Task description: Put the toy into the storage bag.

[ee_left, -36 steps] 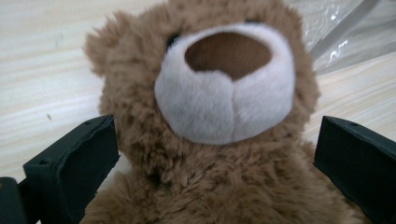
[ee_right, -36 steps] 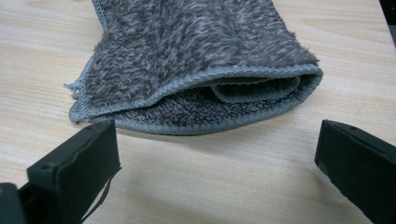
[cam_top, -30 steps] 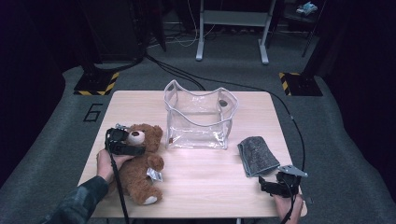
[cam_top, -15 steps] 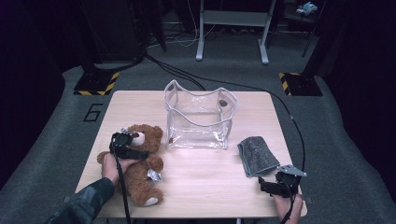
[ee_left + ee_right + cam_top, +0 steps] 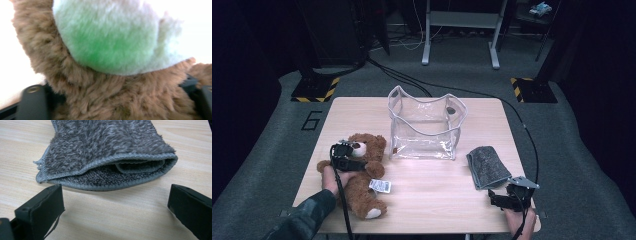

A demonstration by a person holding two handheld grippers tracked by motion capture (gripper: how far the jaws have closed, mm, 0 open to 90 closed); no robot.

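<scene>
Left fingers closing on the teddy bear's head, right fingers wide before the grey cloth.

I see the pale wooden surface [image 5: 422,190] carrying everything — at its middle back stands the clear plastic bag [image 5: 426,125], upright with its mouth open. The brown teddy bear [image 5: 362,185] lies on its back at the left side of the surface, head toward the bag, a white tag [image 5: 381,186] beside its body. My left gripper [image 5: 343,156] sits over the bear's head; its fingers [image 5: 32,100] have just been closing, and brown fur bulges between them up against the pads. The folded grey cloth [image 5: 107,152] lies right of the bag, near the front edge. My right gripper [image 5: 507,200] rests just in front of it — fingers [image 5: 40,212] spread wide, nothing between them, the cloth's hem just beyond the tips.
</scene>
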